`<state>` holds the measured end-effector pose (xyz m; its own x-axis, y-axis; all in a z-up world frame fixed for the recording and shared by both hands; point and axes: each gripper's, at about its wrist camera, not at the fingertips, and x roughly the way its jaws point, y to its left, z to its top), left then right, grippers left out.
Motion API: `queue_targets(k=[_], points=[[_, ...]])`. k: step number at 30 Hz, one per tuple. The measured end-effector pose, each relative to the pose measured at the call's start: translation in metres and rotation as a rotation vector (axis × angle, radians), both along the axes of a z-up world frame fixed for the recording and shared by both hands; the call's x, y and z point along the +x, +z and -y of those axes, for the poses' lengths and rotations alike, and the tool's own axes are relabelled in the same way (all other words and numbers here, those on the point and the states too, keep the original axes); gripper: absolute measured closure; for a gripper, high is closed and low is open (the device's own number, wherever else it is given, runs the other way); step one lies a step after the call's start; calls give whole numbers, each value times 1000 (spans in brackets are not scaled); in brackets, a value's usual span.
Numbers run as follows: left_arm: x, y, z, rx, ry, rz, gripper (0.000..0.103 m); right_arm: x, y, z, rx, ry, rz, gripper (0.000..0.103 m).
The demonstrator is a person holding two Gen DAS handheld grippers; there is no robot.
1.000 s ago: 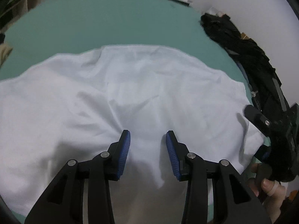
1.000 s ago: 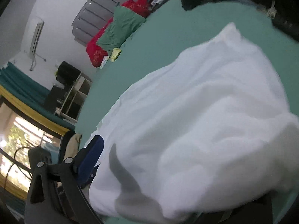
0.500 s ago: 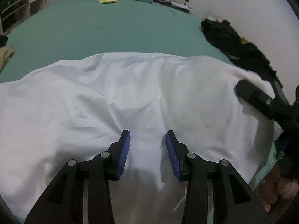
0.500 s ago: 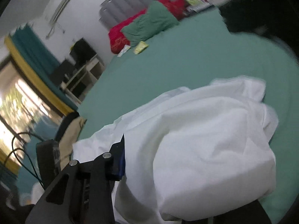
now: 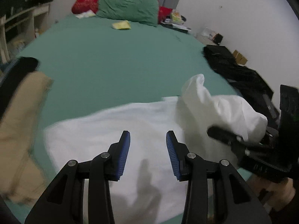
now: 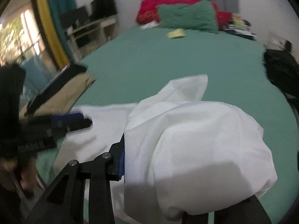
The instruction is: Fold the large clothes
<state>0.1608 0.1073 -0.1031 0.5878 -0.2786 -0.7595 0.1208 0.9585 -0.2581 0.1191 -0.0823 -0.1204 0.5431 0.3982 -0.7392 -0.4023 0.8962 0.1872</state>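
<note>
A large white garment lies on the green bed sheet. My left gripper hangs just above its near part, open and empty. My right gripper comes in from the right and holds a bunched fold of the white garment lifted off the bed. In the right wrist view the cloth drapes over the fingers; only the left finger shows, and the right one is hidden under cloth. The left gripper shows blurred at the left of that view.
A tan garment lies at the left edge of the bed. Black clothes are piled along the right edge by the wall. Green and red pillows and a small yellow item lie at the head.
The right gripper has lifted the garment's right side and carried it left over the rest. The left gripper has tilted up, open as before. Less white cloth lies flat.
</note>
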Motion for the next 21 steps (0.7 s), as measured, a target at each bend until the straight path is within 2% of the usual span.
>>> queue_targets(k=[2,4,6,7,8,11,13,16,19,21], points=[[-3,-3,-27,14,38,-5,61,-3,-11,-33,-55,63,-30,59],[-6,-10,-58,-16,90,-24,61,-7,-21,-60,-98,117,-68,55],[-10,-19,-89,-51,169,-58,61,-12,-37,-88,-181,205,-133,36],[-10,-21,-96,-48,190,-64,61,-19,-43,-109,-262,273,-151,19],[-11,-23,-104,-32,212,-63,61,-25,-44,-121,-319,308,-134,12],[-17,-16,-122,-13,244,-43,61,-51,-41,-160,-443,452,-15,10],[-21,-8,-133,-39,244,-6,61,-62,-44,-175,-452,541,-1,7],[-29,-9,-154,-82,276,-13,60,-78,-50,-188,-454,661,10,7],[-30,-13,-162,-135,306,-40,60,-89,-45,-183,-346,727,4,7],[-28,-13,-159,-164,288,-32,60,-94,-40,-173,-308,742,12,7]])
